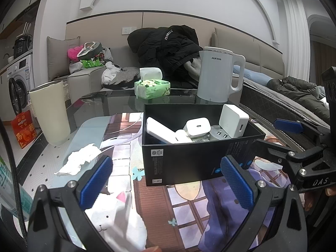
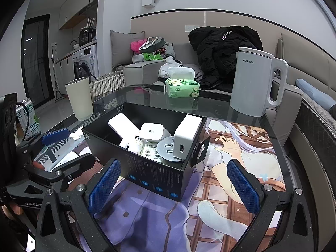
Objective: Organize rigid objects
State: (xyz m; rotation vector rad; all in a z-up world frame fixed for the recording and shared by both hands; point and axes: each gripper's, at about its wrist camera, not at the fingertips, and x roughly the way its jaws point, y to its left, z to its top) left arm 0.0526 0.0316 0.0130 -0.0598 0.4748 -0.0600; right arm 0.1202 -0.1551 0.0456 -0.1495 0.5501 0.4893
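Observation:
A black open box (image 1: 182,157) (image 2: 151,174) stands on the printed mat. Inside it lie a white power bank (image 1: 158,131) (image 2: 122,127), a small white USB-C charger (image 1: 198,127) (image 2: 152,132), a tall white adapter (image 1: 234,124) (image 2: 187,136), a grey round USB hub (image 2: 168,148) and a small white bottle (image 2: 137,142). My left gripper (image 1: 167,181) is open just in front of the box, with nothing between its blue pads. My right gripper (image 2: 175,185) is open too, near the box's front corner. Each gripper shows in the other's view, the right one (image 1: 294,134) and the left one (image 2: 61,145).
A white kettle (image 1: 217,75) (image 2: 255,84), a green tissue pack (image 1: 152,88) (image 2: 182,88) and a cream tumbler (image 1: 50,113) (image 2: 78,98) stand on the glass table. A crumpled tissue (image 1: 78,159) lies left of the box. A drink can (image 2: 28,115) stands at the table's left. A sofa with clothes lies behind.

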